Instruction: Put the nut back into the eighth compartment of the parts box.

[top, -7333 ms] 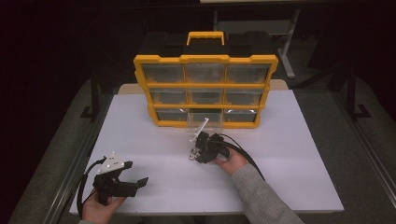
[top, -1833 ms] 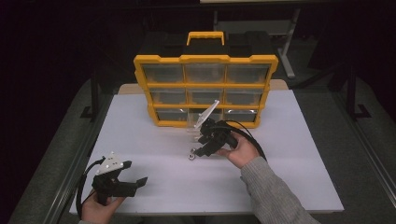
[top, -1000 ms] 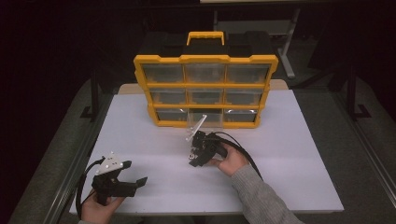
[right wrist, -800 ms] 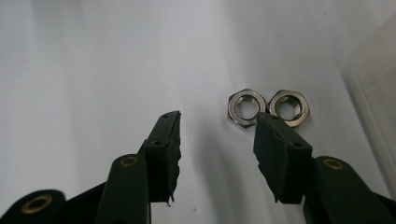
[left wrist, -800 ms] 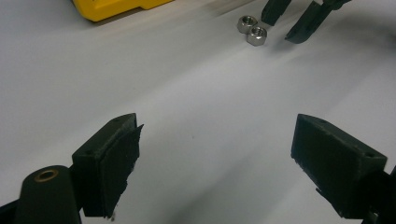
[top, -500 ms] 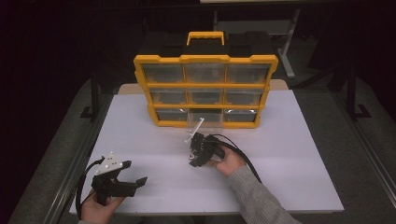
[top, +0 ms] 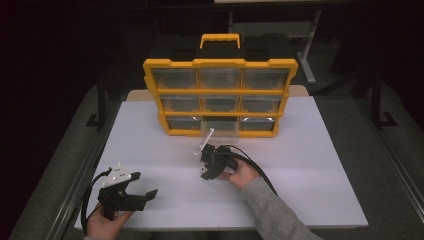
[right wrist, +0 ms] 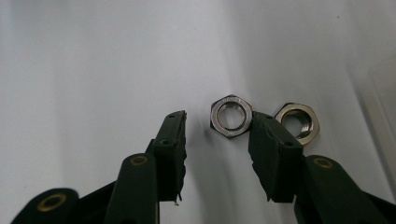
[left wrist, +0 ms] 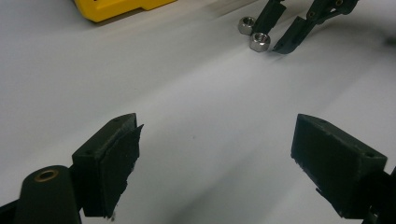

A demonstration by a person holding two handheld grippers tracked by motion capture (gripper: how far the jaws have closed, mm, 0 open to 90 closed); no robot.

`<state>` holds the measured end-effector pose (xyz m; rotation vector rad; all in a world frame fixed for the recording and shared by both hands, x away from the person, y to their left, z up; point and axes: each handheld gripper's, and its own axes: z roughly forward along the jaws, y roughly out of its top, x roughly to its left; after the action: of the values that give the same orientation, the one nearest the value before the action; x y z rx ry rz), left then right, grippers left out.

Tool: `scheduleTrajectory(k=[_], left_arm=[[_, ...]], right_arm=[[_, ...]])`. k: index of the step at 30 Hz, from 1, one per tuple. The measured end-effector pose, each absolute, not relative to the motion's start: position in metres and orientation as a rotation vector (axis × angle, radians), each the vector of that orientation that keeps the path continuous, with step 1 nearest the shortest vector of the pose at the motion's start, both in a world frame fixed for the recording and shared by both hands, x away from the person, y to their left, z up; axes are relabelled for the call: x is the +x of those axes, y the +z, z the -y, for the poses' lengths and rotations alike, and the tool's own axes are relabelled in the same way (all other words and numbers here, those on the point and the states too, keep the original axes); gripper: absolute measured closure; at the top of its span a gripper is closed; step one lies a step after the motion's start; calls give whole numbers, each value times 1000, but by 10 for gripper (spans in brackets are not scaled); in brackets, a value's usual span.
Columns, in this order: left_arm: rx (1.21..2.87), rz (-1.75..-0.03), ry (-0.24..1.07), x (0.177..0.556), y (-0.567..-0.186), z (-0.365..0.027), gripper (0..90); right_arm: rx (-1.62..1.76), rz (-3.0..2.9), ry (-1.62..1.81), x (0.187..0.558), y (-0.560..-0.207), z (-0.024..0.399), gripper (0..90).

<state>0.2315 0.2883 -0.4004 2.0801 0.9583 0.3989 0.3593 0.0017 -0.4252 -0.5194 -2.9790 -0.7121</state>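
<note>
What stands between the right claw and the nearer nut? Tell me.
Nothing visible. The right claw, which has just been closing, has its jaws either side of the nearer nut on the bare table; the second nut lies just outside one jaw.

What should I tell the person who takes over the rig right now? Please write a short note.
Right claw: jaws have just been closing, not yet gripping; tips reach the near nut, one jaw tip wedged between it and the second nut.
Left claw: open, holding nothing, resting over the white table.
Yellow organizer stands at the table's back.
Done: nothing gripped so far.
Left: probably grip a nut and put it away.
</note>
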Motion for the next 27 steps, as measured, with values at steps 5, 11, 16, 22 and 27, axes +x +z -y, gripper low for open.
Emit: scheduleTrajectory(k=[5,11,16,22,27], left_arm=[[2081,-960,399,232,-400,-288,150],[2081,-960,399,231,-400,-288,150],[2078,-962,397,232,-401,-288,149],[2078,-962,399,232,-401,-289,149],[2081,-961,401,232,-401,-289,150]], right_arm=[[-495,2993,-690,361,-424,-6,605],[-476,3009,-669,362,-424,-14,661],[-445,3007,-676,365,-424,-15,679],[-411,2981,-716,372,-424,-11,685],[-422,2957,-719,370,-417,-8,685]])
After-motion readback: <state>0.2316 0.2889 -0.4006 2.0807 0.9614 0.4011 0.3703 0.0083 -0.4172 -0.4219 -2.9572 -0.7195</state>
